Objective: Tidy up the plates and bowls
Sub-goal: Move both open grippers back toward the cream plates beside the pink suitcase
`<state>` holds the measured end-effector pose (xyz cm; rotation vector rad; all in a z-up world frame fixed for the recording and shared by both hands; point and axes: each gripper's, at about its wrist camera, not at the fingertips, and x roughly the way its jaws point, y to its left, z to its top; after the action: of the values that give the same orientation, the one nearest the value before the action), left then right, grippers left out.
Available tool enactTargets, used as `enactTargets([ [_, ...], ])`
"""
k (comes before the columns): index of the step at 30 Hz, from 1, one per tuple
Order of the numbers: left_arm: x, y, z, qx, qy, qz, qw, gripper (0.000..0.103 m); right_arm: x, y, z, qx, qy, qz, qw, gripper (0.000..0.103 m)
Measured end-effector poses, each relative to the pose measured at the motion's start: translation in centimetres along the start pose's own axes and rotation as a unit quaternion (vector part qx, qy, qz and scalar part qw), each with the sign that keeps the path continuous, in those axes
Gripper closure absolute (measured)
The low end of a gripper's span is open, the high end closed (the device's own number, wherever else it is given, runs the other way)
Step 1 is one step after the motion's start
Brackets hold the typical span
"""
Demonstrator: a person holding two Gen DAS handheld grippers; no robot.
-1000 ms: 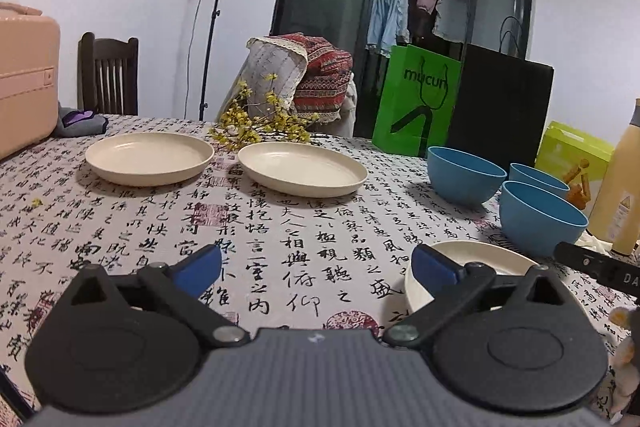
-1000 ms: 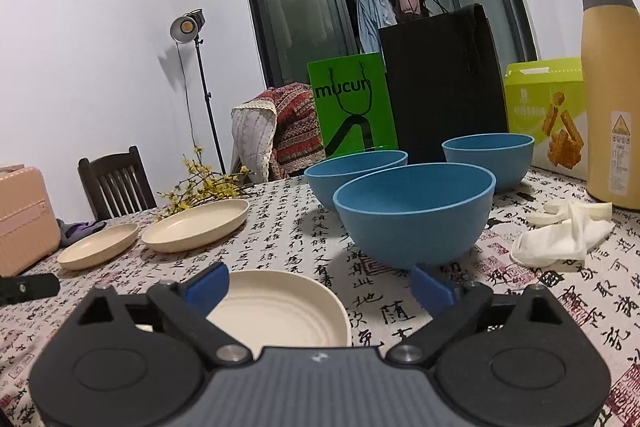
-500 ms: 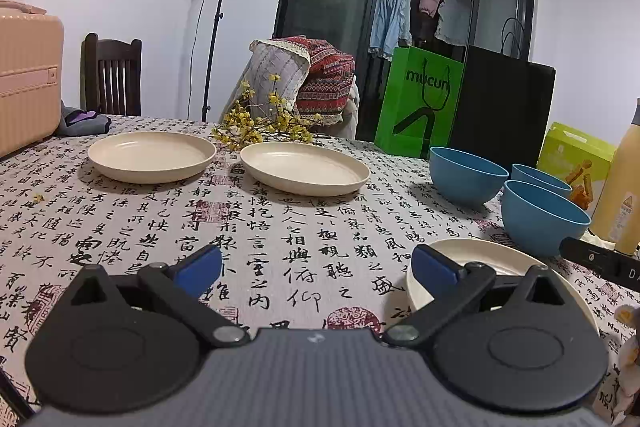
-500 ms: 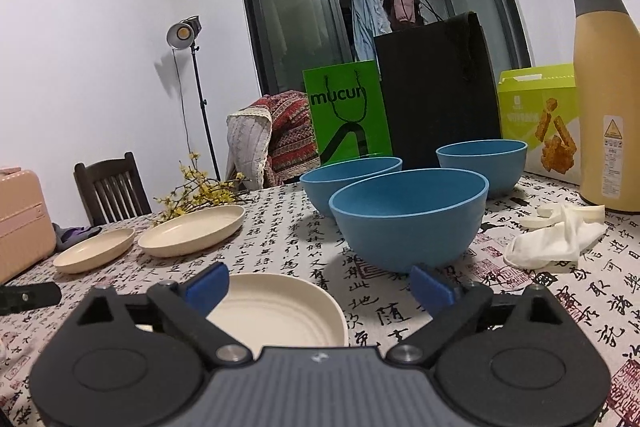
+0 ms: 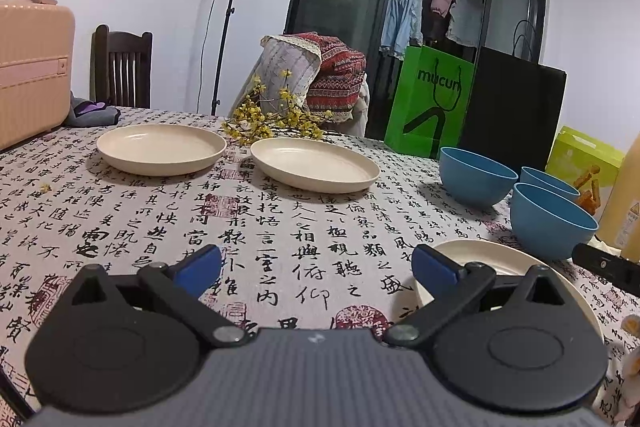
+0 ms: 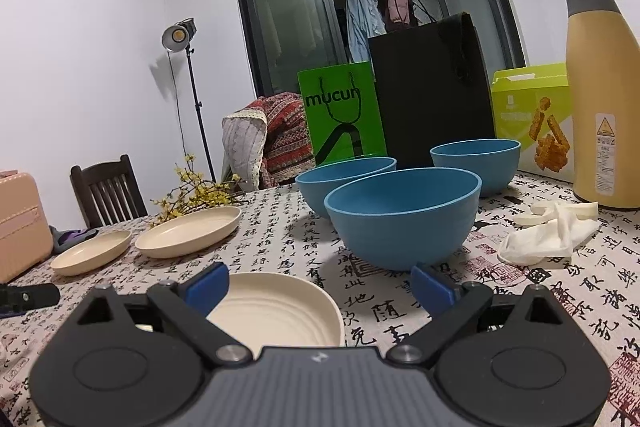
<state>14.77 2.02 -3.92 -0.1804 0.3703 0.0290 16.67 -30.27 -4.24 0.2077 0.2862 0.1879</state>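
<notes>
Three cream plates lie on the calligraphy tablecloth: a far left plate (image 5: 160, 149) (image 6: 91, 253), a middle plate (image 5: 315, 165) (image 6: 188, 231), and a near plate (image 5: 480, 261) (image 6: 280, 309). Three blue bowls stand to the right: a back-left bowl (image 5: 476, 177) (image 6: 340, 179), a back-right bowl (image 5: 548, 183) (image 6: 476, 165) and a near bowl (image 5: 554, 221) (image 6: 402, 219). My left gripper (image 5: 316, 267) is open and empty, low over the cloth left of the near plate. My right gripper (image 6: 320, 283) is open and empty, over the near plate's right side, just before the near bowl.
A pink case (image 5: 32, 71) stands at the left. Yellow flowers (image 5: 272, 119) lie behind the plates. A green bag (image 5: 432, 107), a black bag (image 5: 516, 111), a snack box (image 6: 532, 119), a tan flask (image 6: 600, 95) and a white glove (image 6: 548, 237) sit at the right.
Both grippers have shifted only slightly; the right one has edged closer to the near bowl. Both stay open and empty.
</notes>
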Motion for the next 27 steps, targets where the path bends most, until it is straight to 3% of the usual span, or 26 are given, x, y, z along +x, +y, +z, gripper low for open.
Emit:
enactTargets([
  [11, -1.3, 0.7, 0.4, -0.009, 0.003, -0.001, 1.0, 0.0, -0.5, 1.4, 0.1, -0.039, -0.001, -0.011, 0.999, 0.005],
  [18, -4.5, 2.7, 2.1, -0.031, -0.003, -0.005, 0.9995, 0.0, -3.0, 3.9, 1.0, -0.03, -0.007, 0.029, 0.999, 0.005],
  [27, -9.6, 5.2, 6.9, -0.049, -0.039, -0.002, 0.998, 0.0, -5.3, 8.4, 3.7, -0.044, -0.027, 0.078, 0.996, 0.004],
])
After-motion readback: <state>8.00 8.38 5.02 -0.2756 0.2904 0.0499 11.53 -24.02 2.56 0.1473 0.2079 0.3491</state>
